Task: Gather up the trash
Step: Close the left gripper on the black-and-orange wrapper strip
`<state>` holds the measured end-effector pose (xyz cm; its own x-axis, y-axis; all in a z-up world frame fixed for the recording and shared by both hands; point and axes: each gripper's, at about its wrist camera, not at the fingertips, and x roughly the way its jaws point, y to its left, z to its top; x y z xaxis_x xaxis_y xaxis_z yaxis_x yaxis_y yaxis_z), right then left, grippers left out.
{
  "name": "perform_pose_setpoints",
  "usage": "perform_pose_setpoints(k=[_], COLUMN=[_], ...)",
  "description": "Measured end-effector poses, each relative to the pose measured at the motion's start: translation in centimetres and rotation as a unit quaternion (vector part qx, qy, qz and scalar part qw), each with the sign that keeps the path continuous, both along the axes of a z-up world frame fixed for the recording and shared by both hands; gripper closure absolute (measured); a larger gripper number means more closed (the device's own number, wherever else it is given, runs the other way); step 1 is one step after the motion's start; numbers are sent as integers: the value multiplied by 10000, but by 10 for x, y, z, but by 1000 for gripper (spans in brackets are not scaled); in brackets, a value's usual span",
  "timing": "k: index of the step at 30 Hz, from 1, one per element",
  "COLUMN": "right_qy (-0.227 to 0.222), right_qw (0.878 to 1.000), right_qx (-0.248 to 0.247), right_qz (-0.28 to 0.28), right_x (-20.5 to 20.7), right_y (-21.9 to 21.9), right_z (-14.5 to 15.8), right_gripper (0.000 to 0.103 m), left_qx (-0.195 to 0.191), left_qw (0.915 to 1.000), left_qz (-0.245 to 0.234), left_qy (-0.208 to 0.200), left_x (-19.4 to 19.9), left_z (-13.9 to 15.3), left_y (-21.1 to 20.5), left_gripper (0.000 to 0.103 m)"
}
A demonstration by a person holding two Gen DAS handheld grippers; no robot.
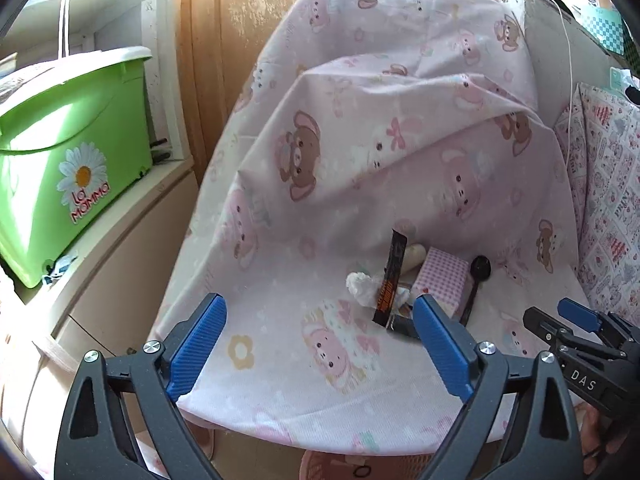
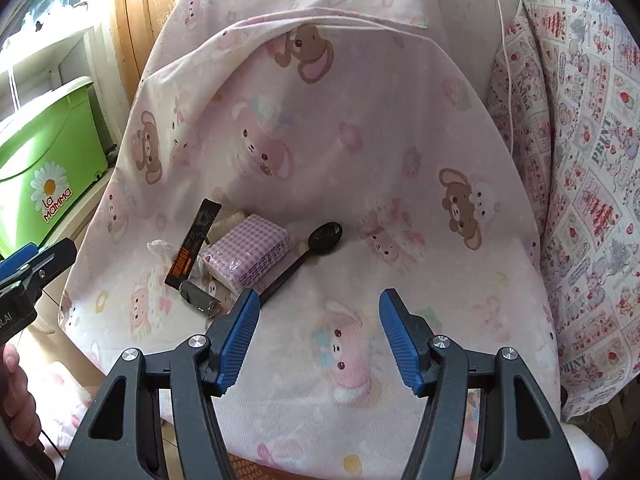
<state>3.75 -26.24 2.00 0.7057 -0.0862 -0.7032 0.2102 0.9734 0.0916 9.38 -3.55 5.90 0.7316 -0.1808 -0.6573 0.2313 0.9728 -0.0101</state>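
A small pile lies on a chair draped in a pink bear-print sheet (image 1: 360, 168). It holds a black-and-orange wrapper (image 1: 390, 280) (image 2: 194, 242), a crumpled white tissue (image 1: 360, 286) (image 2: 158, 248), a pink checked tissue pack (image 1: 442, 276) (image 2: 250, 254), a black plastic spoon (image 1: 478, 276) (image 2: 316, 246), a beige piece (image 1: 414, 258) and a dark cylinder (image 2: 200, 298). My left gripper (image 1: 320, 344) is open and empty, just before the pile. My right gripper (image 2: 316, 336) is open and empty, right of the pile.
A green plastic bin (image 1: 68, 160) (image 2: 44, 156) with a daisy label stands on a low white cabinet (image 1: 132, 236) at the left. A patterned pillow (image 2: 576, 184) leans at the right. A wooden door (image 1: 240, 20) is behind the chair.
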Motion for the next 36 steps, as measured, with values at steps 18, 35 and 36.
perform_pose_setpoints(k=[18, 35, 36], right_qy=[222, 247, 240], right_qw=[9997, 9997, 9997], right_qx=[-37, -21, -8], right_qz=[-63, -30, -35], right_x=[-3, -3, -4], right_y=[-17, -19, -20], right_z=[-22, -19, -19], right_gripper=[38, 38, 38], left_qx=[-78, -10, -22], left_qw=[9881, 9804, 9795], left_qz=[-996, -1087, -1108], left_qy=[1173, 1640, 1681], left_x=[51, 91, 93], left_z=[-48, -64, -65], left_y=[-49, -66, -67], left_gripper=[90, 91, 88])
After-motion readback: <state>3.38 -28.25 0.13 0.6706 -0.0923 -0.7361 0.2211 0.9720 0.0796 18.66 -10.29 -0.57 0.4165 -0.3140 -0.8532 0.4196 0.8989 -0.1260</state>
